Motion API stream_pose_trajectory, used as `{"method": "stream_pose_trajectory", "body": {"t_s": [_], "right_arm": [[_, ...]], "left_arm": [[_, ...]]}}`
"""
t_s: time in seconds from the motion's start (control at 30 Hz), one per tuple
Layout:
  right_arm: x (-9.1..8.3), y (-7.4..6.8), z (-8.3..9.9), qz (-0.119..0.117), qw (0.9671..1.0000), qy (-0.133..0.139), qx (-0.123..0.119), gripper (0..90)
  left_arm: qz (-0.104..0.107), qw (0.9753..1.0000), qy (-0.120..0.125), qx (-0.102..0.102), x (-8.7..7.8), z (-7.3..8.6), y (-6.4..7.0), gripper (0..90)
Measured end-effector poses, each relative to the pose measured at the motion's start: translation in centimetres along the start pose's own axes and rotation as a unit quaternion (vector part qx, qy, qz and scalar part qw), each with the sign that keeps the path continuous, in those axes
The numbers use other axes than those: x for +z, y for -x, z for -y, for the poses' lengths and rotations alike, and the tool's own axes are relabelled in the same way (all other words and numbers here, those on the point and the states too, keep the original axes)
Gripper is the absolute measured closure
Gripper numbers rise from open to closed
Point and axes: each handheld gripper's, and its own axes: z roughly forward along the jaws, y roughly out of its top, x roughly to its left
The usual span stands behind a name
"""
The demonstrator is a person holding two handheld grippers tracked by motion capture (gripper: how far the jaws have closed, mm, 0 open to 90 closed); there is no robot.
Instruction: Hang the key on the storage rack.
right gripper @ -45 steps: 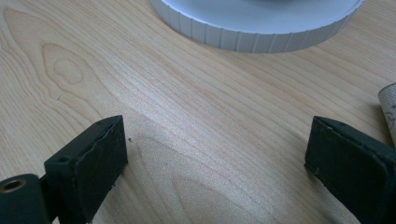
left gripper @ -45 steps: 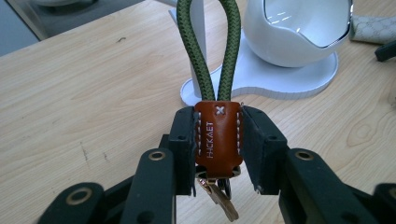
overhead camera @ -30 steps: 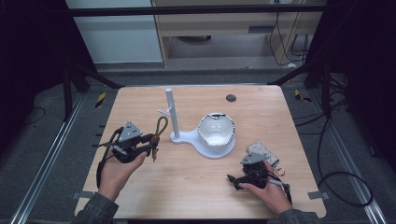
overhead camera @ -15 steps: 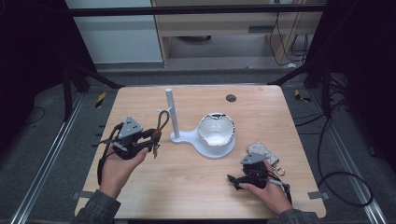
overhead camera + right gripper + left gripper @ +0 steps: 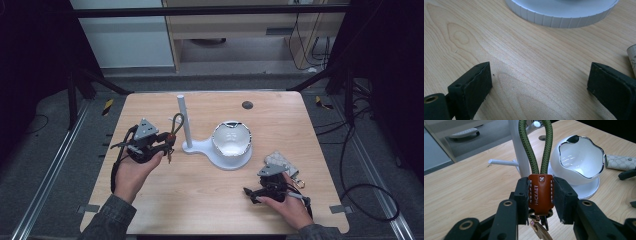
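L gripper (image 5: pixel 540 202): fingers clamped on brown leather tab (image 5: pixel 540 192) of key strap, green cord loop (image 5: pixel 535 147) rising above fingers, just in front of white post (image 5: pixel 183 120). R gripper (image 5: pixel 544 90): fingers wide apart, nothing btwn, low over worktop (image 5: pixel 524 62).

Two black jaws of the right gripper (image 5: pixel 541 87) spread wide apart, nothing held between them, only bare wood. Left jaw low at the left edge, its flat pad facing inward; right jaw at the far right edge, partly cut off. Pale wooden table (image 5: pixel 524 65) below, with curved grain and a small knot ring at upper left. White ribbed round base (image 5: pixel 559 13) across the top, resting on the table, well apart from both jaws. Sliver of a beige patterned pouch (image 5: pixel 632 57) at the right edge, just above the right jaw.
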Motion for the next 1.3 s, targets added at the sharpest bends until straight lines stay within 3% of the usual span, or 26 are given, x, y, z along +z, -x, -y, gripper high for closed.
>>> {"method": "stream_pose_trajectory", "body": {"t_s": [0.5, 0.8, 1.3], "right_arm": [[0.0, 0.0, 0.0, -0.002, 1.0, 0.0, -0.001, 5.6], [-0.1, 0.0, 0.1, -0.003, 1.0, -0.001, -0.001, 5.6], [-0.1, 0.0, 0.1, -0.003, 1.0, 0.0, -0.001, 5.6]], "left_arm": [[-0.007, 0.9997, -0.001, -0.025, 2.9, 1.0, -0.6, 65.4], [-0.013, 0.9995, -0.003, -0.027, 4.6, 1.3, -0.5, 65.1], [-0.02, 0.9993, -0.002, -0.031, 5.8, 1.4, -0.7, 65.1]]}}
